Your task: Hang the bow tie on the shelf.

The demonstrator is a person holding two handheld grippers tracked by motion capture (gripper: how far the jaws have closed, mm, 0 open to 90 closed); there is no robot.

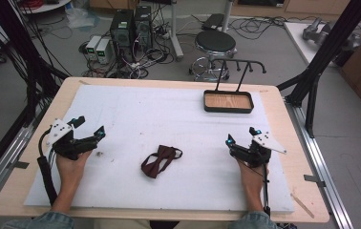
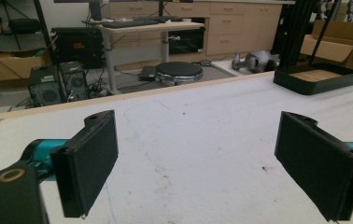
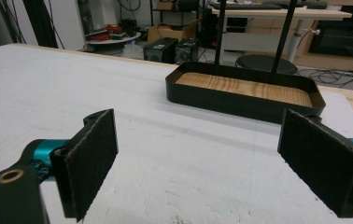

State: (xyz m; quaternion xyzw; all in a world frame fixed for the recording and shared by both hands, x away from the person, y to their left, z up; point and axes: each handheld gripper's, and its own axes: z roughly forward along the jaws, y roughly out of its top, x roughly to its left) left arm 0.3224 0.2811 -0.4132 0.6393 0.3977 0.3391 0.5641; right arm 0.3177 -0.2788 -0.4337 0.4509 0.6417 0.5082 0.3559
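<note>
A dark red bow tie (image 1: 159, 161) lies on the white mat near the table's front middle. My left gripper (image 1: 89, 128) rests at the left of the mat, open, with nothing between its pads (image 2: 88, 161). At the right of the mat sits my right gripper (image 1: 242, 135), also open and holding nothing; its pads (image 3: 93, 158) point toward a black tray (image 3: 244, 100) with a wooden floor. That tray (image 1: 228, 109) stands at the back right with a black hook rack (image 1: 239, 64) rising from it. The bow tie lies between the two grippers, apart from both.
The white mat (image 1: 135, 109) covers most of the wooden table (image 1: 283, 102). Black frame posts (image 1: 326, 45) stand at the right and left edges. Beyond the far edge are a stool (image 1: 215, 44), computer towers (image 1: 131, 26) and cables on the floor.
</note>
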